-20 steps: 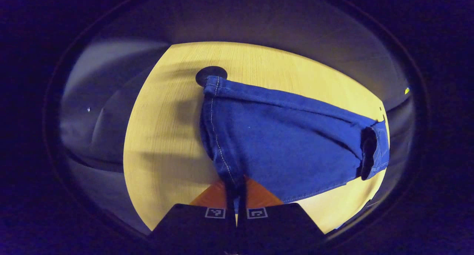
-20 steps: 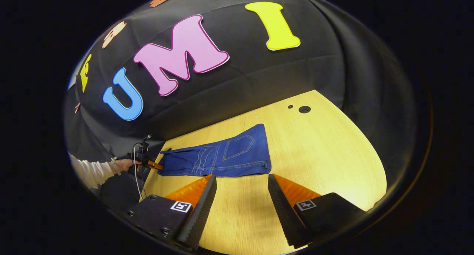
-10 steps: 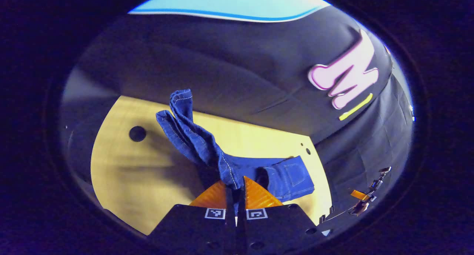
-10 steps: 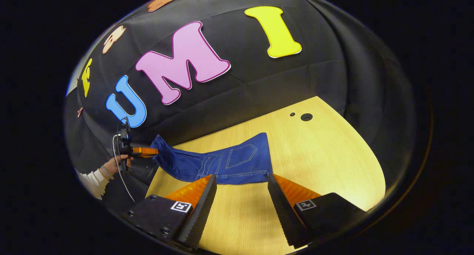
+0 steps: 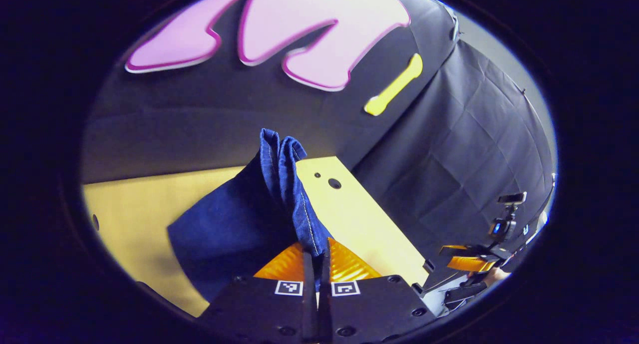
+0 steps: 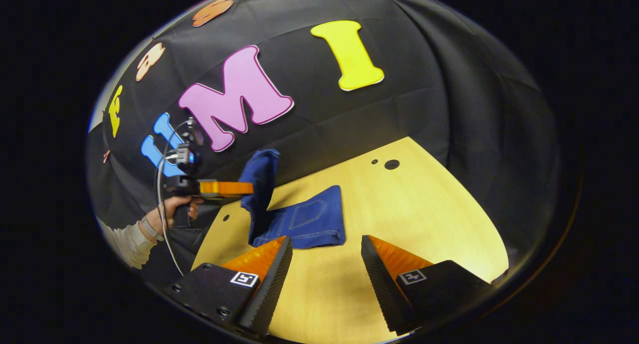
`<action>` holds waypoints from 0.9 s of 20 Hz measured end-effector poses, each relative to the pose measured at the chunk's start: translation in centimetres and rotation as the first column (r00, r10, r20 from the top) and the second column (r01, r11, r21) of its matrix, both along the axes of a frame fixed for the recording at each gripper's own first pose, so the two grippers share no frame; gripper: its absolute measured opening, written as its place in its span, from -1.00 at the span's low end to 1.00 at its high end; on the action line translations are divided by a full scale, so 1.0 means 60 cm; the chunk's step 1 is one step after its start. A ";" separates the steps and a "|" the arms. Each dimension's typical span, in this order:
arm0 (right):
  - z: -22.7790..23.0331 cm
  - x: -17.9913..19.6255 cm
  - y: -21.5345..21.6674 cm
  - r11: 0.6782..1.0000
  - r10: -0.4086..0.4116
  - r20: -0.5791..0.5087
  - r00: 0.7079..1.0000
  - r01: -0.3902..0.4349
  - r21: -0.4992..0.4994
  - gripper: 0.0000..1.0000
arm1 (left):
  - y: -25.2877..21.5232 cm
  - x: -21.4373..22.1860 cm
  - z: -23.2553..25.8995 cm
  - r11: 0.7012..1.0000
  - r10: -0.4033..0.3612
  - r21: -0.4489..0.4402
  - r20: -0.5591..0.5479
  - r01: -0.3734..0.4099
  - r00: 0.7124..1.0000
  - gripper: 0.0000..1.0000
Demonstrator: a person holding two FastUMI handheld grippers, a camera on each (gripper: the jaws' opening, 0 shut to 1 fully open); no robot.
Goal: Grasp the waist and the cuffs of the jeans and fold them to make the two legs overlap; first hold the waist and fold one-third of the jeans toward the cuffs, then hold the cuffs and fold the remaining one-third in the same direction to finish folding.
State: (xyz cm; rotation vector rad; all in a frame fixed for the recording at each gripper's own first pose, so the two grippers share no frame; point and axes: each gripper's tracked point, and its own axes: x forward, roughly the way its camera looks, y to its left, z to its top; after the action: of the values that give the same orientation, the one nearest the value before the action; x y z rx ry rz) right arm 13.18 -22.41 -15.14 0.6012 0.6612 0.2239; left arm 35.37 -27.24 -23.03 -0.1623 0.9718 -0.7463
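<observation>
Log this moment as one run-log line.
left hand-held gripper: shut on blue denim jeans, cuff end lifted | right hand-held gripper: open, empty | yellow wooden table: holds waist end

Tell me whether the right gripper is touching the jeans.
Apart. In the right gripper view the right gripper is open over bare table, and the jeans lie beyond its fingertips with wood showing between them.
</observation>
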 end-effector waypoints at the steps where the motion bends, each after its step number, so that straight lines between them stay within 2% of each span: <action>1: -0.003 -0.004 -0.004 1.000 -0.012 -0.001 1.000 0.012 0.014 0.72 | -0.020 -0.015 -0.058 0.998 -0.006 0.066 -0.070 0.010 0.998 -0.86; 2: -0.006 -0.003 -0.008 1.000 -0.023 0.003 1.000 0.023 0.022 0.71 | -0.030 -0.021 -0.101 0.992 0.000 0.122 -0.121 0.015 0.993 -0.84; 4: -0.024 -0.004 -0.024 0.999 -0.033 0.009 0.999 0.033 0.009 0.72 | -0.045 -0.028 -0.160 0.982 -0.017 0.183 -0.148 0.044 0.989 -0.74; 5: -0.028 -0.005 -0.032 0.999 -0.037 0.011 0.999 0.037 0.009 0.72 | -0.050 -0.035 -0.166 0.978 -0.017 0.202 -0.145 0.047 0.989 -0.55; 6: -0.032 -0.004 -0.038 0.999 -0.038 0.013 0.999 0.038 0.015 0.72 | -0.077 -0.043 -0.178 0.980 -0.020 0.194 -0.142 0.048 0.990 -0.47; 8: -0.039 -0.005 -0.054 0.999 -0.041 0.017 0.999 0.041 0.001 0.72 | -0.111 -0.039 -0.152 0.984 -0.005 0.178 -0.049 0.013 0.999 0.80; 9: -0.040 -0.006 -0.061 0.999 -0.039 0.018 0.999 0.039 -0.009 0.72 | -0.114 -0.032 -0.116 0.986 0.008 0.168 0.019 -0.012 1.000 1.00; 11: -0.019 -0.008 -0.067 0.999 -0.020 0.042 0.999 0.022 -0.026 0.72 | -0.094 -0.041 -0.029 0.991 0.019 0.125 0.156 -0.039 0.988 0.94; 13: 0.010 -0.009 -0.072 0.998 -0.003 0.082 0.997 0.007 -0.055 0.73 | -0.063 -0.063 0.075 0.993 0.054 0.088 0.305 -0.084 0.951 0.94; 15: 0.058 -0.015 -0.069 0.997 0.003 0.140 0.990 0.008 -0.074 0.74 | -0.025 -0.113 0.165 0.990 0.103 0.045 0.435 -0.136 0.894 0.94; 18: 0.138 -0.037 -0.052 0.984 0.035 0.264 0.964 0.013 -0.177 0.73 | 0.026 -0.223 0.236 0.978 0.185 -0.036 0.594 -0.203 0.783 0.94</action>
State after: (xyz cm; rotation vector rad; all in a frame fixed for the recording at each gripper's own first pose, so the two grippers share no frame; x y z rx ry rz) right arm 10.93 -25.52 -6.89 0.3865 0.4185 0.2483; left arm 21.97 -25.67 -8.86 0.0064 0.3502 -0.5362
